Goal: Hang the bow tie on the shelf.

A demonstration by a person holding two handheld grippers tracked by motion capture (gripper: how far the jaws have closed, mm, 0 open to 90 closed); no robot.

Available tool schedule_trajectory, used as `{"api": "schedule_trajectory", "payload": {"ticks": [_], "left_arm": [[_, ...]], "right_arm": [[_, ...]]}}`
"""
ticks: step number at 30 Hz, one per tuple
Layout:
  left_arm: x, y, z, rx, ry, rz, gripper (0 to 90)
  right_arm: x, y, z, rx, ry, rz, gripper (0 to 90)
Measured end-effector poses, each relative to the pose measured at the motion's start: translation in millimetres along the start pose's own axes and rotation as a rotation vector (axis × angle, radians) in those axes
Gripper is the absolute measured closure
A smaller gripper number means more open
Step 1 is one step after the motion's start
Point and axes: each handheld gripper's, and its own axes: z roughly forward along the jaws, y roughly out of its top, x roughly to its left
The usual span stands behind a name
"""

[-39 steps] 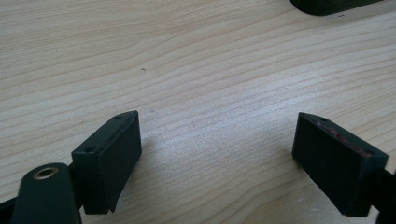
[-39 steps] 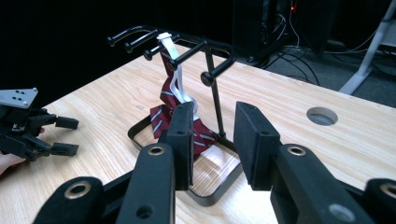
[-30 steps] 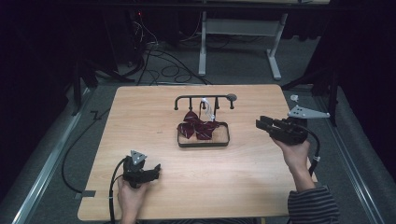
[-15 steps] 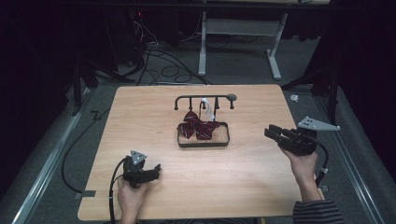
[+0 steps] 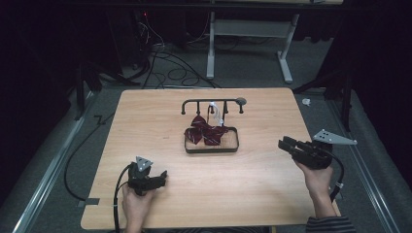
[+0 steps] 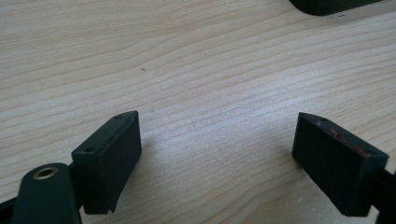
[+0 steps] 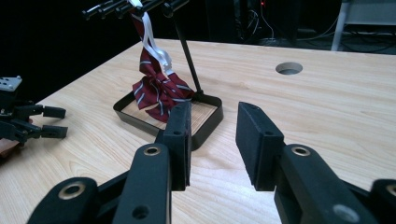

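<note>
Red striped bow tie [image 7: 156, 95] hangs from the black rack [image 5: 212, 102], drooping into the dark tray [image 5: 235, 145] mid-table. Right gripper [image 7: 212, 140] points at it, jaws parted, nothing between, tie well ahead. Left gripper [image 6: 217, 149] sits spread over bare wood [image 6: 196, 70], far off.
</note>
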Motion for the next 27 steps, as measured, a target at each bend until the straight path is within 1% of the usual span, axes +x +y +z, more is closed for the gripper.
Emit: {"api": "schedule_trajectory", "payload": {"ticks": [6,15,27], "left_arm": [[0.0,0.0,0.0,0.000,0.000,0.000,16.0],[0.0,0.0,0.0,0.000,0.000,0.000,16.0],[0.0,0.0,0.0,0.000,0.000,0.000,16.0]], "right_arm": [[-0.9,-7.5,0.1,0.011,-0.014,0.005,67.6],[-2.2,-21.3,3.1,0.027,-0.013,0.031,67.5],[-0.7,-35.8,13.8,0.052,-0.014,0.045,67.0]]}}
